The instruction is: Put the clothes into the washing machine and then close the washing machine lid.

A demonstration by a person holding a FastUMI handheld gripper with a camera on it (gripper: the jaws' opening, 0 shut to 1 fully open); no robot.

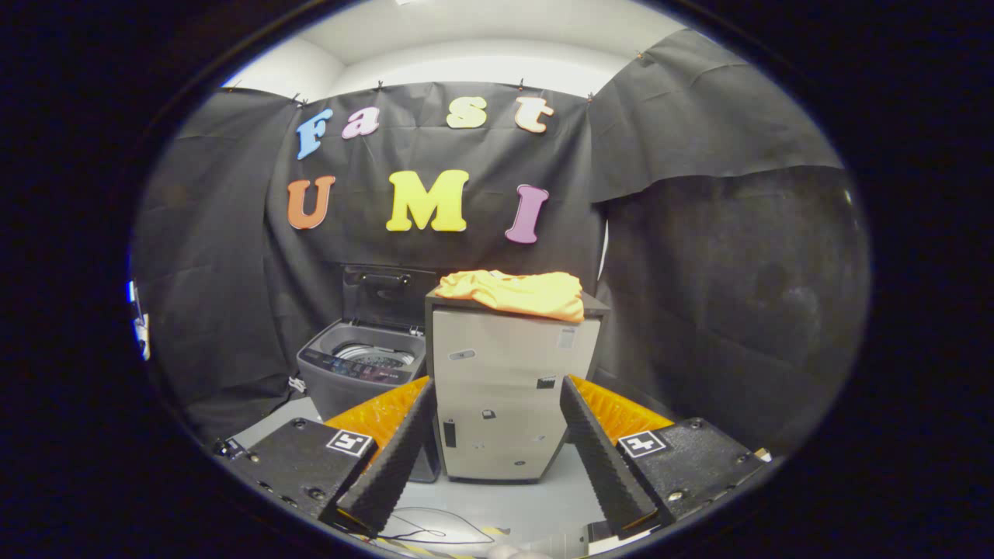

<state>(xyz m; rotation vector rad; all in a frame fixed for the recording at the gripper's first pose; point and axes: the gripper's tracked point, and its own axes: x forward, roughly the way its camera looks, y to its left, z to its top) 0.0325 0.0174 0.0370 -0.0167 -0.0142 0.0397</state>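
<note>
A crumpled orange garment [519, 293] lies atop a pale cabinet [509, 388], well beyond the gripper [497, 508], whose jaws stand wide and hold nothing. To the cabinet's left sits a top-loading washing machine [361, 373], its lid [386, 295] raised against the booth wall. The cloth looks light, soft and limp (likely to drape and trail), so a bunched fold near its middle seems the surest hold.
</note>
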